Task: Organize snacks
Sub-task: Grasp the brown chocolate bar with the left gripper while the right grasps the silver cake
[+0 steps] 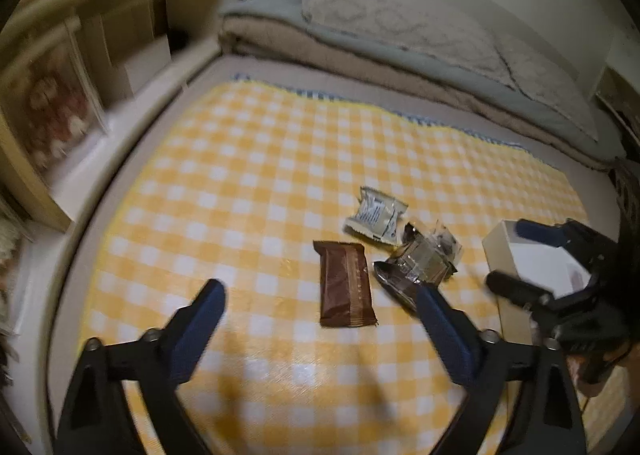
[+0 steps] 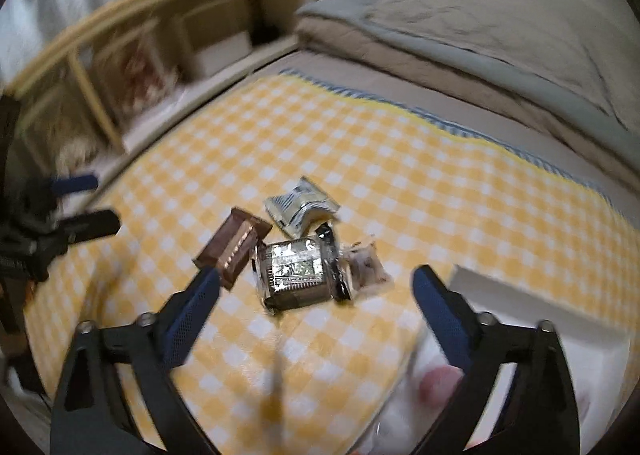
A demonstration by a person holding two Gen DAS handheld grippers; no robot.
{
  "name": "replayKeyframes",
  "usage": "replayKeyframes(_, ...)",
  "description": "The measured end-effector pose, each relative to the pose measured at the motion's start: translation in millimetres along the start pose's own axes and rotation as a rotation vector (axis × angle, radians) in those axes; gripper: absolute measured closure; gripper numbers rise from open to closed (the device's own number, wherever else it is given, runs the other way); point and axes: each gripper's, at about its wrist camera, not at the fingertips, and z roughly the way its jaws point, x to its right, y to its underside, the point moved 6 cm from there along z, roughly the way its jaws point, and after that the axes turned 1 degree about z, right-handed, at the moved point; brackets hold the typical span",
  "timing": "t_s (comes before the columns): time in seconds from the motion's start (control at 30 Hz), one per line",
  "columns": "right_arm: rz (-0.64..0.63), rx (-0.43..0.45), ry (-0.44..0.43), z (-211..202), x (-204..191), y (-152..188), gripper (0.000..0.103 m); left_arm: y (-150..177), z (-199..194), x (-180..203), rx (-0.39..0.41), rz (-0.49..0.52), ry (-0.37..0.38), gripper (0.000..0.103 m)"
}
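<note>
Snack pickup: both claws wide, nothing held

Left gripper (image 1: 320, 307) hangs spread over the brown bar wrapper (image 1: 347, 284) on the yellow checked cloth (image 1: 240, 183). We'd straddle its narrow width, then pinch. Cream packet (image 1: 374, 215) lies behind; silver foil pack (image 2: 294, 269) sits between the right gripper (image 2: 316, 287) fingers, also spread. White box (image 1: 520, 255) is just right: likely the drop spot.

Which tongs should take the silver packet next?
Right tongs: open, with the silver packet centred just ahead. For the left tongs, it lies off to the right, past the brown bar.
</note>
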Motion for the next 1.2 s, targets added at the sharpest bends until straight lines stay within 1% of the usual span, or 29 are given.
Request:
replayKeyframes(0.03, -0.023, -0.007, -0.024, 7.9, -3.1, 1.3, 0.015, -1.5, 8.9, -1.0, -0.015, -0.005, 0.002, 0.02)
replayKeyframes(0.1, -0.055, -0.027, -0.057, 23.1, -8.4, 4.3, 0.017, -3.9, 29.1, -2.9, -0.049, -0.017, 0.008, 0.028)
replayKeyframes(0.13, -0.073, -0.046, -0.073, 34.0, -11.3, 6.8, 0.019, -4.7, 38.6, -3.2, -0.064, -0.024, 0.017, 0.029)
replayKeyframes(0.2, -0.086, -0.068, -0.092, 48.5, -13.5, 9.2, 0.021, -6.2, 55.2, -3.1, -0.087, -0.034, 0.034, 0.03)
replayKeyframes(0.27, -0.085, -0.088, -0.105, 62.9, -13.7, 10.4, 0.021, -7.2, 68.5, -3.4, -0.105, -0.033, 0.034, 0.031)
replayKeyframes(0.4, -0.086, -0.119, -0.101, 84.9, -13.6, 8.7, 0.023, -9.3, 99.1, -4.2, -0.147, -0.021, 0.004, 0.033)
replayKeyframes(0.47, -0.101, -0.15, -0.106, 95.1, -16.5, 10.4, 0.028, -8.2, 109.2, -3.9, -0.161, -0.015, -0.018, 0.033)
replayKeyframes(0.53, -0.139, -0.167, -0.075, 99.3, -17.8, 13.3, 0.034, -10.8, 121.7, -0.6, -0.172, -0.013, -0.02, 0.033)
replayKeyframes(0.57, -0.148, -0.166, -0.07, 98.9, -18.5, 13.6, 0.035, -11.3, 124.5, 1.7, -0.174, -0.012, -0.023, 0.033)
replayKeyframes(0.6, -0.16, -0.158, -0.062, 96.8, -19.0, 13.6, 0.039, -13.3, 129.2, 3.6, -0.177, -0.008, -0.025, 0.033)
replayKeyframes(0.63, -0.168, -0.156, -0.057, 95.8, -17.8, 14.1, 0.045, -13.7, 132.2, 6.1, -0.178, -0.004, -0.028, 0.033)
replayKeyframes(0.83, -0.141, -0.177, -0.064, 83.6, -12.9, 29.6, 0.047, -17.3, 153.1, 22.0, -0.19, 0.032, -0.073, 0.034)
replayKeyframes(0.97, -0.093, -0.215, -0.076, 70.2, -10.4, 44.9, 0.047, -14.0, 160.8, 31.2, -0.194, 0.057, -0.121, 0.036)
replayKeyframes(1.13, -0.026, -0.262, -0.124, 56.5, -9.7, 60.1, 0.047, -14.0, 170.1, 40.7, -0.187, 0.068, -0.177, 0.037)
replayKeyframes(1.2, -0.012, -0.283, -0.169, 51.0, -13.3, 63.8, 0.047, -13.6, 174.0, 45.0, -0.188, 0.086, -0.196, 0.037)
